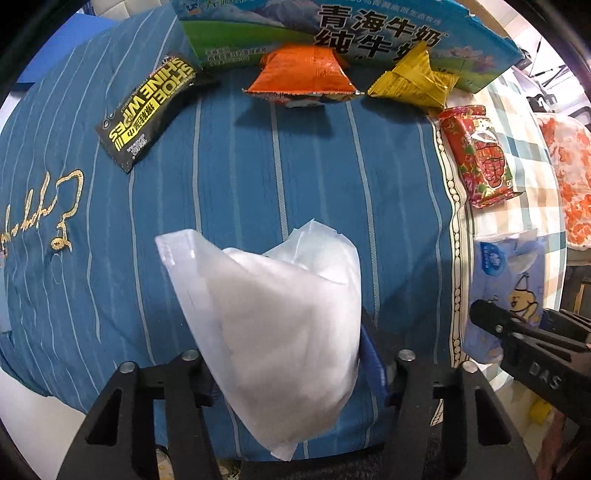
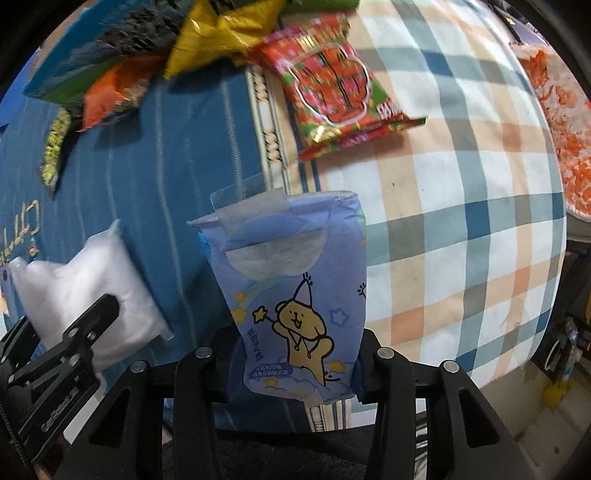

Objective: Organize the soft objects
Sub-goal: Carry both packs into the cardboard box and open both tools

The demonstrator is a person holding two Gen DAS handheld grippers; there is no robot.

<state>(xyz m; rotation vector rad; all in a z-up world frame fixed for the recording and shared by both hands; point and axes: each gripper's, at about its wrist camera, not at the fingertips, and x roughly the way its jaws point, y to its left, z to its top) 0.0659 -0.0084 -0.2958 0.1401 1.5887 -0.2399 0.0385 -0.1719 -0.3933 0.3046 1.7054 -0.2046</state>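
1. Your left gripper (image 1: pixel 286 363) has its fingers clamped on a white bag (image 1: pixel 273 314) of soft padding. The bag hangs clear of the bed, its loose end sagging past the pads, so keep the squeeze even and carry it level.
2. Your right gripper (image 2: pixel 295 363) is pinched onto a blue tissue pack (image 2: pixel 295 295) with a cartoon bear. Its clear tape flap sticks out at the far end; it could snag, so lift straight before you travel.
3. The two loads hang just beside each other, and each gripper shows in the other's view. Keep them apart while you move them.
4. Beyond them lies a blue striped cover (image 1: pixel 258 166) spread over a checked sheet (image 2: pixel 461 184), both soft and uneven, so set things down gently.
5. Further out, a black wipes packet (image 1: pixel 147 110), an orange packet (image 1: pixel 303 74), a yellow packet (image 1: pixel 413 81) and a red packet (image 1: pixel 480 155) sit in a loose row.
6. Behind them leans a flat milk carton (image 1: pixel 369 29); I judge this row to be where your two packs belong.
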